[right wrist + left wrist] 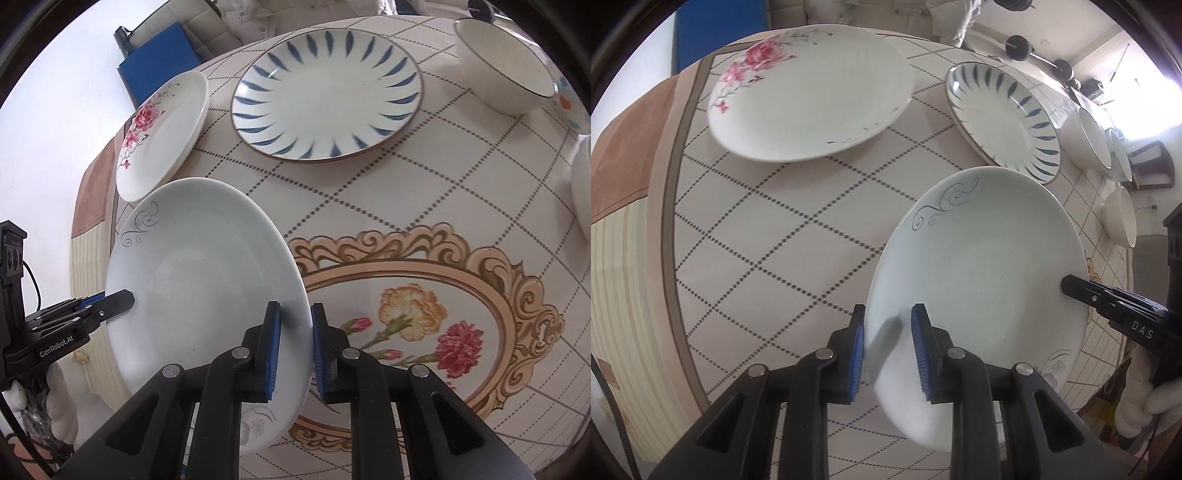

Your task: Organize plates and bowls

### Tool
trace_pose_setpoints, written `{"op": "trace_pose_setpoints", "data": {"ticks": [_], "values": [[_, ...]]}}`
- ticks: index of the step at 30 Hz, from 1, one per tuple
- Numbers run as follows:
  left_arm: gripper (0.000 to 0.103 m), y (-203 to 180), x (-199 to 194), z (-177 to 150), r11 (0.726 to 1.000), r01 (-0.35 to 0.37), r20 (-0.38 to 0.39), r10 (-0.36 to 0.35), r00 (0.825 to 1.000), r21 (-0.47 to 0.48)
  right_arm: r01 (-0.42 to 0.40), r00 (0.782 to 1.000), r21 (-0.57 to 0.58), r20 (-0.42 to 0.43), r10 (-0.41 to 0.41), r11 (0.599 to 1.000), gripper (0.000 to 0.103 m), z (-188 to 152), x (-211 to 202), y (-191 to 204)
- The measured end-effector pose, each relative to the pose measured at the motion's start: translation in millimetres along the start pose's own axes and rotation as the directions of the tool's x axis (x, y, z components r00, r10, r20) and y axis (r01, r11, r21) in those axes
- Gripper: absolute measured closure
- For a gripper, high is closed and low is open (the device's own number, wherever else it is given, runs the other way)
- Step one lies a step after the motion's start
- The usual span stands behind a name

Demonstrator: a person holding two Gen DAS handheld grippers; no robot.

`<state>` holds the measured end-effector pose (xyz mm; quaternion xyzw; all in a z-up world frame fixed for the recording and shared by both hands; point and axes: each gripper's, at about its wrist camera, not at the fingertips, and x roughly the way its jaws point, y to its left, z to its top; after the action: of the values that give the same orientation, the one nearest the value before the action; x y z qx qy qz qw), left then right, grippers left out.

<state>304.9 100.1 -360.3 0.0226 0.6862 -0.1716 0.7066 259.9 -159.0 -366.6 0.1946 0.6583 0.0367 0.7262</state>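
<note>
We hold the pale plate with the grey swirl (979, 258) in both claws. Our left claw (886, 350) is closed on one side of its rim, one blue pad on top and one under. Our right claw (295, 347) pinches the other side the same way. We use two claws because the plate is wide and smooth, so one pinch could let it tip or slip. The plate looks lifted off the tabletop (369, 206) and leans a little.

Just past the pale plate lies the plate with pink flowers (809, 92), flat on the tabletop. It is about the same size, so we think it is a good place to stack our plate. Beside that one, and also beyond the pale plate, lies the plate with blue stripes (325, 96), alone on the cloth.

Farther off than the pale plate, past the striped one, stand the white bowls (1089, 136), close together. Bowls stay with bowls, we guess, and plates go with plates.
</note>
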Motion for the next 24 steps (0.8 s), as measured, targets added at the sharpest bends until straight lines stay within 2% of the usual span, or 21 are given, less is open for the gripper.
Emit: {"op": "trace_pose_setpoints", "data": {"ticks": [4,12,17,24], "values": [[0.082,-45.4,15.6,7.0,0.999,-0.004,-0.005,0.005,1.000,0.054,0.017,1.000,0.049,0.026,-0.018,0.999,0.085,-7.6,-19.6,-40.0],[0.082,-104.7,50.3,17.9,0.995,0.007,-0.033,-0.003,0.999,0.100,0.049,0.997,0.134,0.049,-0.056,0.990,0.085,-17.9,-38.3,-116.7],[0.082,-125.1,71.7,22.2,0.996,0.005,-0.057,0.001,0.998,0.095,0.062,0.997,0.140,0.044,-0.069,0.988,0.085,-14.8,-33.3,-147.3],[0.082,-137.9,91.4,20.8,0.995,-0.040,-0.071,0.047,0.996,0.095,0.077,0.996,0.129,0.035,-0.082,0.989,0.085,-8.1,-22.5,-171.3]]}}
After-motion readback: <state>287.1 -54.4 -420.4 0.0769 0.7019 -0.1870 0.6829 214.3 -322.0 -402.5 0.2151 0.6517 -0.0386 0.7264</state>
